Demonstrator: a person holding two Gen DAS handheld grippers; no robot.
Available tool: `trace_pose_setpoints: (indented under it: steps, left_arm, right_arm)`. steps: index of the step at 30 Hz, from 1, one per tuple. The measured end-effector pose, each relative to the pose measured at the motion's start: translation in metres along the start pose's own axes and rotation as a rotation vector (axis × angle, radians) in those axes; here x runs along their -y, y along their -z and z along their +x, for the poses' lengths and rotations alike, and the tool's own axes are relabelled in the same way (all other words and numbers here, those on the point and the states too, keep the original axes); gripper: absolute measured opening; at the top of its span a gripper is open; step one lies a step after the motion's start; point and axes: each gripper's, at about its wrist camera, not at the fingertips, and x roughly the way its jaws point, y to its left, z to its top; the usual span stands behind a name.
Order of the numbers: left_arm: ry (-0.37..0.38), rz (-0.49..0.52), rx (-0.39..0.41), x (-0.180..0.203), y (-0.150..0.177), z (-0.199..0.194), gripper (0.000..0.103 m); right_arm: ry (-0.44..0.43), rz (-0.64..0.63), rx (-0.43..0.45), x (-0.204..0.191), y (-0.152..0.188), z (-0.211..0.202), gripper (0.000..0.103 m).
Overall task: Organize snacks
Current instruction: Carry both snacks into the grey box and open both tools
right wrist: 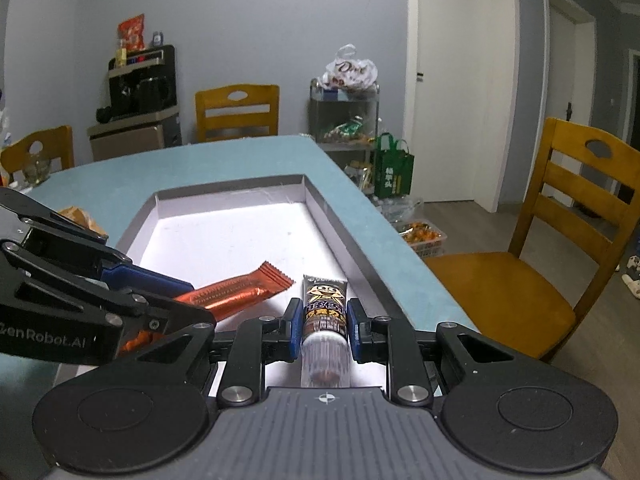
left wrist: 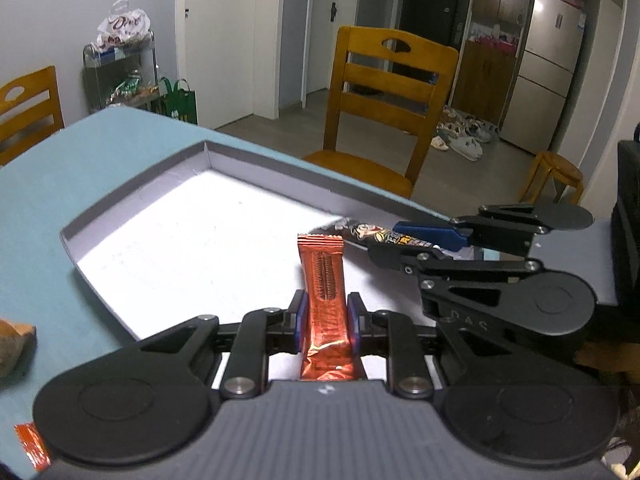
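My left gripper [left wrist: 327, 322] is shut on an orange foil snack bar [left wrist: 325, 276], which sticks forward over the shallow grey box tray [left wrist: 132, 200] with a white floor. My right gripper [right wrist: 323, 326] is shut on a tube-shaped snack with a cartoon face [right wrist: 324, 304], held over the tray's [right wrist: 320, 200] near right side. In the left wrist view the right gripper [left wrist: 404, 240] comes in from the right with the cartoon snack [left wrist: 372, 234]. In the right wrist view the left gripper [right wrist: 188, 294] enters from the left, holding the orange bar [right wrist: 244, 290].
The tray lies on a teal table [left wrist: 80, 148]. An orange wrapper [left wrist: 32, 446] and a brownish packet [left wrist: 14, 344] lie at the table's near left. Wooden chairs [left wrist: 384, 108] stand around; a rack with snack bags [right wrist: 346, 116] is by the wall.
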Motion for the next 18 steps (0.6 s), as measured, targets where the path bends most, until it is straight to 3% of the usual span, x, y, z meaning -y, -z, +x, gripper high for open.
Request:
trace_pose_setpoints:
  steps: [18]
  left_arm:
    - [0.022, 0.012, -0.037, -0.0015, -0.0015, 0.0044, 0.021]
  right_arm:
    - [0.008, -0.003, -0.006, -0.0027, -0.0054, -0.0009, 0.025]
